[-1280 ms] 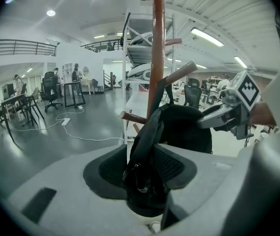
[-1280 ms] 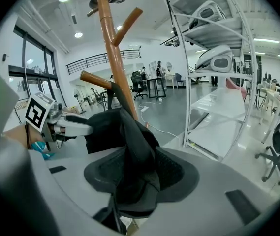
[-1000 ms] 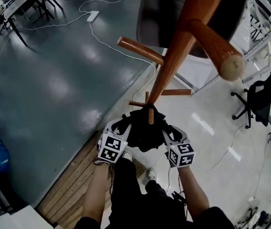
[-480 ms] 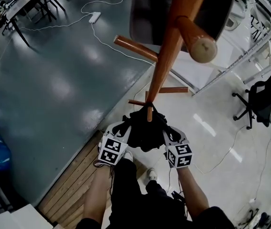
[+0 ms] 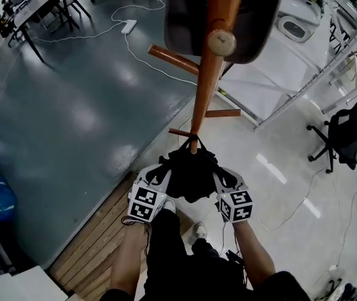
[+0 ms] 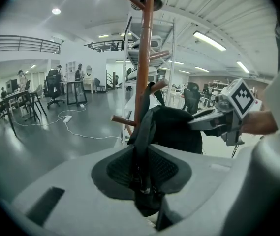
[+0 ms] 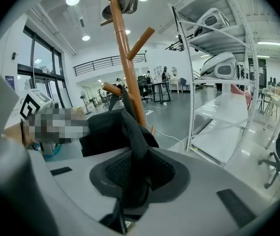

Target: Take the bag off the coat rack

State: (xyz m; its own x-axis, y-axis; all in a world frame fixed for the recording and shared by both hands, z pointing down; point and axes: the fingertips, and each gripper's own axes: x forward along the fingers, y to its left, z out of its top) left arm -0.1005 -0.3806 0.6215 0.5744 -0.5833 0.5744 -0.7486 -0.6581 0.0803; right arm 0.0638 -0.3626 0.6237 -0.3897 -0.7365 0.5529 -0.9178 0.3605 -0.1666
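A black bag [image 5: 191, 174] hangs by its straps from a short lower peg [image 5: 194, 144] of the wooden coat rack [image 5: 204, 86]. My left gripper [image 5: 159, 171] is at the bag's left side and my right gripper [image 5: 219, 175] at its right. In the left gripper view a black strap [image 6: 142, 146] runs down between the pads of the left gripper [image 6: 142, 181], whose jaws are closing on it. The right gripper [image 7: 135, 186] likewise pinches a fold of strap [image 7: 132, 141] as its jaws close. The bag's body [image 7: 103, 132] hangs just beyond.
A dark hat-like item [image 5: 191, 17] hangs high on the rack. A white power strip with cable [image 5: 128, 25] lies on the grey floor. A wooden floor strip [image 5: 96, 237] is at my feet, an office chair [image 5: 347, 130] to the right, metal shelving [image 7: 203, 82] behind.
Both grippers' fingers have drawn in onto the bag's sides. The head view has shifted, so the rack's upper peg now points at the camera. The bag hangs on the same peg.
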